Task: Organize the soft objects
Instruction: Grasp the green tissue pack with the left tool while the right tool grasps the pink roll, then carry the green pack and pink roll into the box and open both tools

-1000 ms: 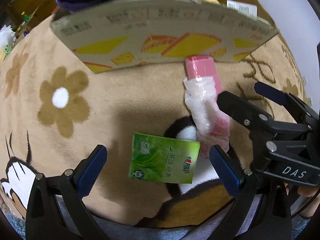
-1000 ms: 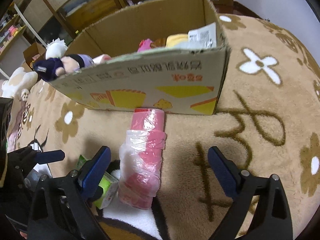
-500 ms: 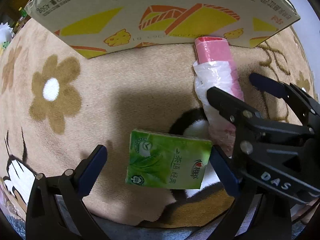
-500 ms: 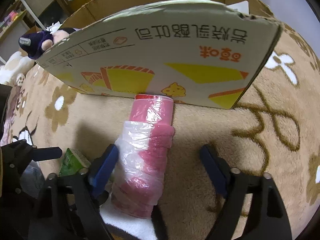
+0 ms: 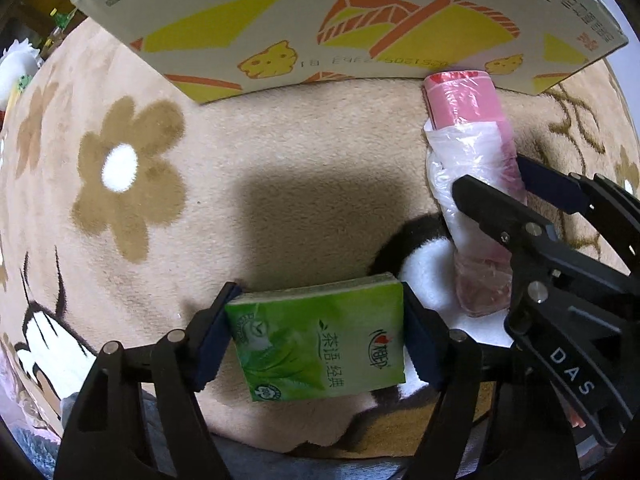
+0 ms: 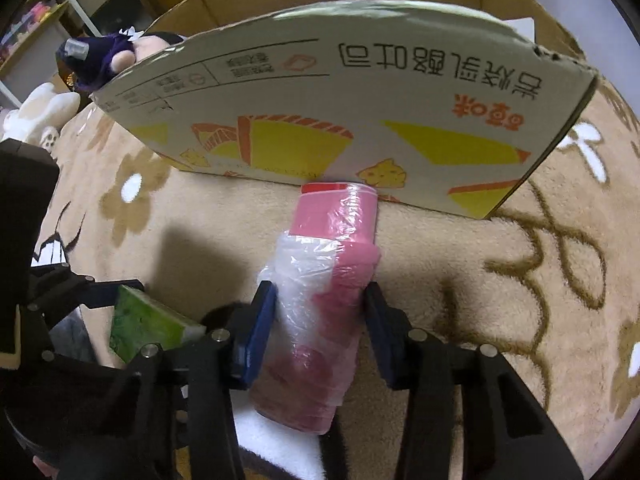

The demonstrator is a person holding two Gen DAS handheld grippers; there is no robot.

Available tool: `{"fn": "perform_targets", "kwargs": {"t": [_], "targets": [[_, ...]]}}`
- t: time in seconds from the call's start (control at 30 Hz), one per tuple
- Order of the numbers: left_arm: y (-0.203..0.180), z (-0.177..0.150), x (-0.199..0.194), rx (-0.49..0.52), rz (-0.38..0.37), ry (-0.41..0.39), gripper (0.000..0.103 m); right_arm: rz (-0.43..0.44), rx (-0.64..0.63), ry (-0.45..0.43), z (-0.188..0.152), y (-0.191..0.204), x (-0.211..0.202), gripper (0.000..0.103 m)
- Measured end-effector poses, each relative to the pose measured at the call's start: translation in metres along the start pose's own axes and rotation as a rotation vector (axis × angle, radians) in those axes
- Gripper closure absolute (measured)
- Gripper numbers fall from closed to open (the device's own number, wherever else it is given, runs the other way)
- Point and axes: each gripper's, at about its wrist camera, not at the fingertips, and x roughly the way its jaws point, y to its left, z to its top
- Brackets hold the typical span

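A green tissue pack (image 5: 320,340) lies on the beige flowered carpet. My left gripper (image 5: 320,328) is shut on it, one blue pad on each side. The pack also shows in the right wrist view (image 6: 144,320). A pink roll in clear plastic wrap (image 6: 328,292) lies with its far end against the cardboard box (image 6: 360,112). My right gripper (image 6: 320,316) is shut on the roll near its middle. The roll also shows in the left wrist view (image 5: 472,152), with the right gripper (image 5: 524,196) around it.
The open cardboard box (image 5: 340,20) stands just beyond both grippers and holds a purple-haired doll (image 6: 108,56). White plush toys (image 6: 36,116) lie at the far left. The carpet (image 5: 280,152) has brown flower patterns and a black-and-white patch.
Both grippers have moved forward and down and closed: the left one onto the green tissue pack, the right one onto the pink roll. The box looms closer.
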Motion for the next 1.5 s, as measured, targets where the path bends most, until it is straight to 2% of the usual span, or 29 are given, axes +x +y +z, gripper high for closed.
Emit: {"fn": "perform_targets", "kwargs": {"t": [0.07,0.13,0.37,0.67,1.0,1.13,1.37,1.5], "targets": [[-0.004,-0.003,-0.003,0.006,0.006,-0.01,0.028,-0.01,-0.001,-0.015,-0.001,0.001,-0.005,0.072],[-0.001,-0.004,-0.009,0.003,0.006,-0.03,0.028,-0.014,0.001,-0.033,-0.002,0.001,-0.011,0.078],[-0.001,-0.014,-0.028,-0.033,0.018,-0.119,0.028,-0.035,0.006,-0.081,-0.012,-0.001,-0.028,0.087],[0.0,-0.039,-0.085,-0.072,0.061,-0.346,0.028,-0.04,0.038,-0.156,-0.02,-0.011,-0.069,0.088],[0.003,-0.057,-0.138,-0.047,0.088,-0.611,0.028,-0.041,0.028,-0.316,-0.025,-0.002,-0.121,0.089],[-0.002,-0.063,-0.16,-0.033,0.13,-0.732,0.028,-0.05,0.008,-0.379,-0.024,0.004,-0.141,0.089],[0.0,-0.062,-0.177,-0.036,0.166,-0.852,0.028,-0.055,-0.002,-0.479,-0.02,0.009,-0.169,0.089],[0.0,-0.058,-0.184,-0.033,0.161,-0.907,0.028,-0.043,0.002,-0.533,-0.014,0.006,-0.181,0.089]]}}
